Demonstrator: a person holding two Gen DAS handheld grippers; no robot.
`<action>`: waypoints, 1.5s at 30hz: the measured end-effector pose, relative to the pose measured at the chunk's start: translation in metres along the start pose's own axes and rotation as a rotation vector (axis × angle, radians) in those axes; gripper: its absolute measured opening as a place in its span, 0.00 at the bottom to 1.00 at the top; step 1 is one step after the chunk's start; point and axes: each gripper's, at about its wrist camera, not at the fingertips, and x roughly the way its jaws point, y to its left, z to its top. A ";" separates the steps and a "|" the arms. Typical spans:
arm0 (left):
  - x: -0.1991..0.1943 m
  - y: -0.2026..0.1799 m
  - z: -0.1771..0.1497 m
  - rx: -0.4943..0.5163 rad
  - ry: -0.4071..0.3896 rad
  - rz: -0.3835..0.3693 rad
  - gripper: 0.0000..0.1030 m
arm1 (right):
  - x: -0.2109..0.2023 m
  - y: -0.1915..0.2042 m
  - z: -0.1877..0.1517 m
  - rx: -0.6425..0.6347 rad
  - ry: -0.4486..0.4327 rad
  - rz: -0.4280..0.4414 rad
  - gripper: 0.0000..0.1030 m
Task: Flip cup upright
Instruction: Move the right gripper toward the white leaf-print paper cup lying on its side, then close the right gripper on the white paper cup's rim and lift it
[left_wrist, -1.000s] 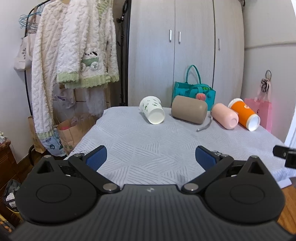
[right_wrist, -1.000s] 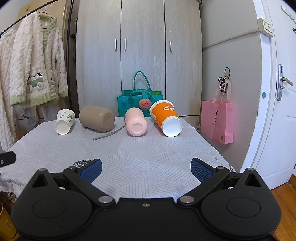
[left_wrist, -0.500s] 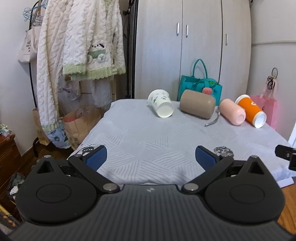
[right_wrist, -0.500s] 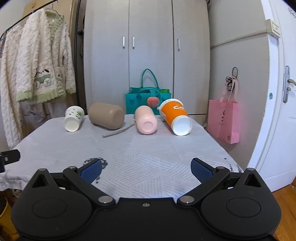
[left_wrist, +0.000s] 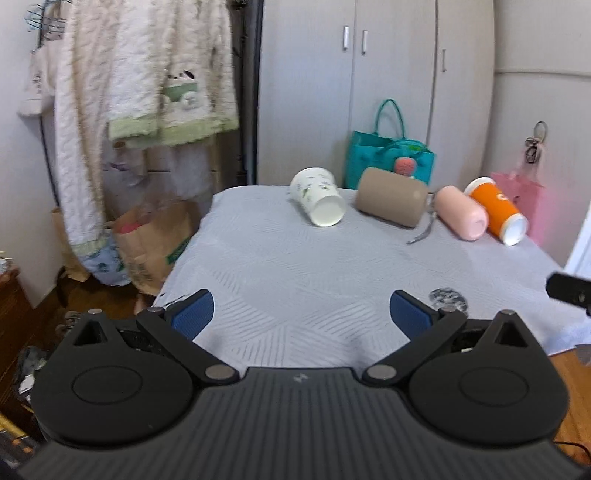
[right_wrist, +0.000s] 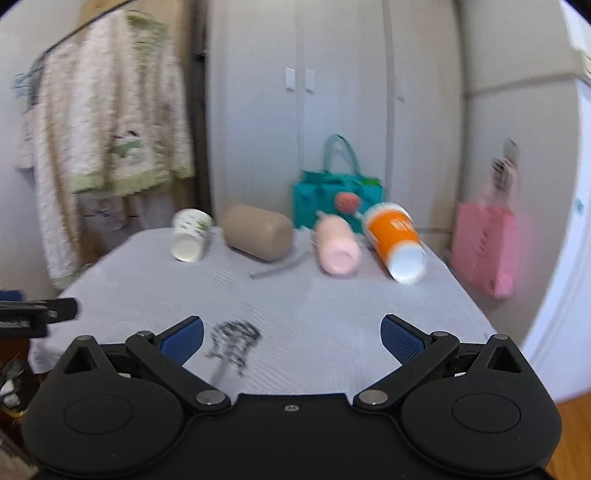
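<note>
Four cups lie on their sides in a row at the far end of the table (left_wrist: 295, 273): a white cup with green print (left_wrist: 319, 201) (right_wrist: 190, 236), a tan cup (left_wrist: 391, 201) (right_wrist: 258, 236), a pink cup (left_wrist: 460, 216) (right_wrist: 336, 251) and an orange cup with a white rim (left_wrist: 496, 208) (right_wrist: 397, 236). My left gripper (left_wrist: 301, 314) is open and empty over the near edge of the table. My right gripper (right_wrist: 291, 336) is open and empty, also over the near edge. Both are far from the cups.
A grey strap (left_wrist: 421, 232) lies by the tan cup. A teal bag (left_wrist: 388, 158) stands behind the cups, a pink bag (right_wrist: 484, 251) hangs at right. Fleece clothes (left_wrist: 147, 92) hang at left over paper bags (left_wrist: 151, 243). A dark print (right_wrist: 232, 341) marks the cloth.
Both grippers have pulled back from the table and risen, so the cups look smaller and farther. The right wrist view is blurred by motion. Both stay open.
</note>
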 end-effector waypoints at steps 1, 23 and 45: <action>0.000 0.002 0.005 -0.007 0.000 -0.009 1.00 | -0.003 0.002 0.007 -0.022 -0.019 0.019 1.00; 0.099 0.062 0.119 -0.164 0.111 -0.137 1.00 | 0.140 0.047 0.133 -0.105 0.320 0.464 1.00; 0.214 0.087 0.118 -0.415 0.235 -0.254 0.83 | 0.301 0.092 0.122 -0.150 0.445 0.452 0.79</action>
